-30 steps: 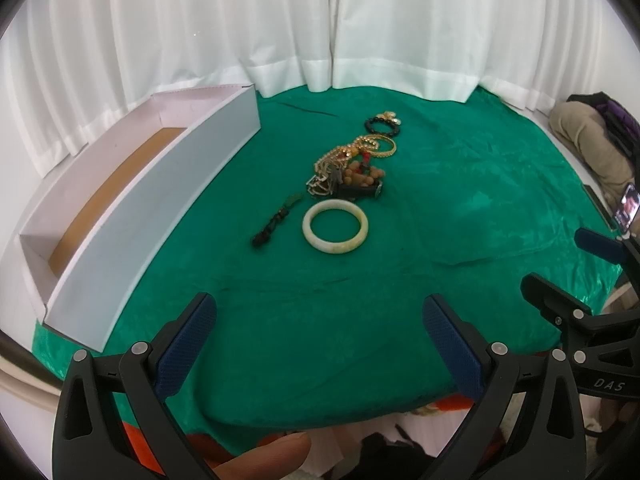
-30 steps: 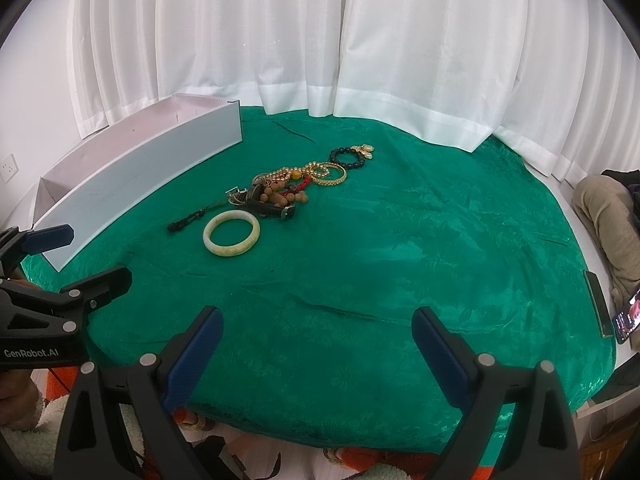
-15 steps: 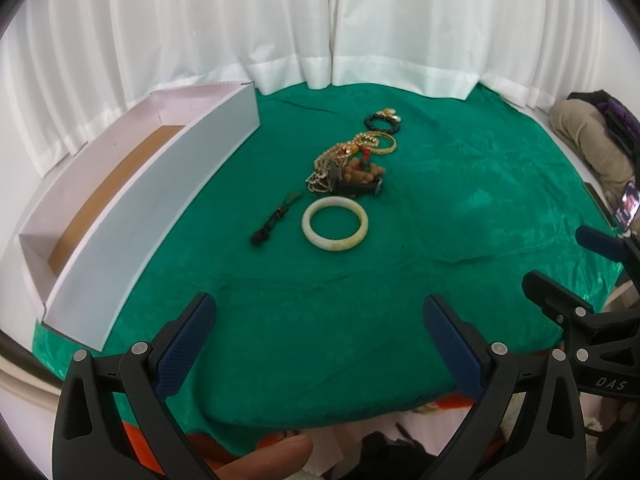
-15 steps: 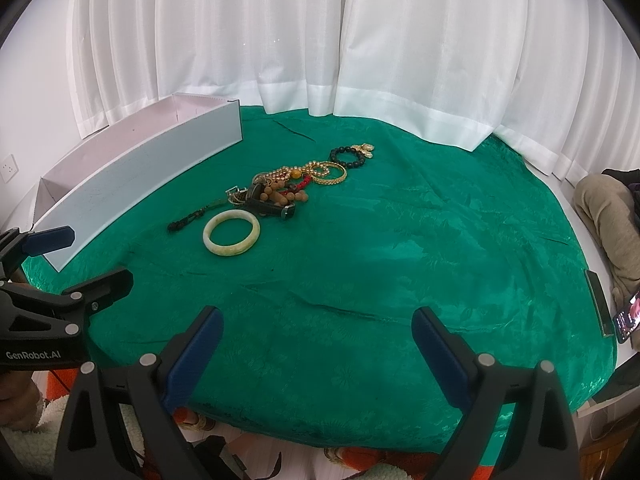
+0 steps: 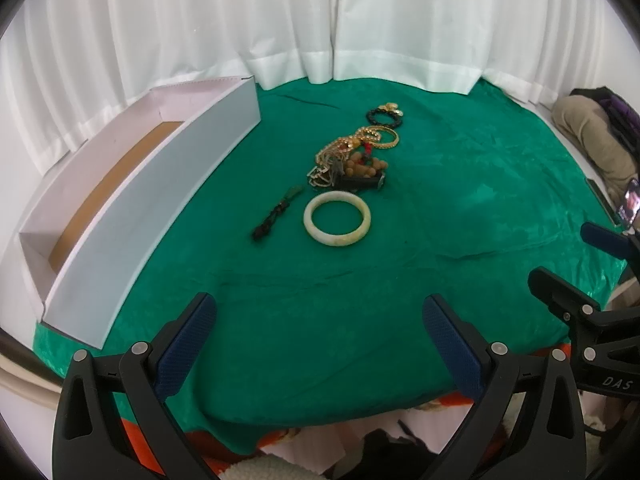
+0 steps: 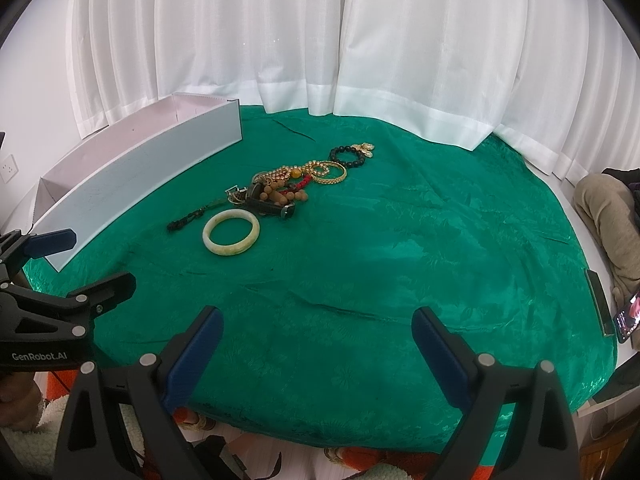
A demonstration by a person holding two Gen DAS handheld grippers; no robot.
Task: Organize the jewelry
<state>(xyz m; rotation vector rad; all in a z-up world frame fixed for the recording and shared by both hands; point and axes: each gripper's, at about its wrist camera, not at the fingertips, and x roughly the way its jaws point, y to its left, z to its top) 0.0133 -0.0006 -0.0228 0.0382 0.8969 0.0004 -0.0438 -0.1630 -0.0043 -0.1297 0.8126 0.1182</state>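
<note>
While nothing has yet gone into it, the long white cardboard box [image 5: 132, 208] with its brown floor lies ahead and to the left of the left gripper [image 5: 316, 320], on the round tabletop draped in green patterned cloth [image 5: 460, 216]. Both grippers hang low over the near edge of that cloth, the right gripper [image 6: 316, 330] level with its partner, each with its blue-padded fingers [image 6: 434, 340] spread wide and holding nothing.

Straight ahead of both pairs of fingers, well apart from them, the jewelry lies in a loose line. Nearest is a pale jade-coloured bangle [image 5: 337, 219], lying flat; it looks rigid, smooth and probably slippery and brittle, so a pinch across one side of the ring seems wiser than spanning it. Just behind it sits a tangle of gold chains and brown wooden beads [image 5: 346, 162], soft and limp, likely to drag its neighbours along if lifted by one strand. Beyond lie a gold bangle [image 5: 386, 138] and a black beaded bracelet [image 5: 382, 116]. Left of the jade ring lies a thin dark braided cord with a green pendant [image 5: 276, 216], light and floppy, best taken near its middle.
</note>
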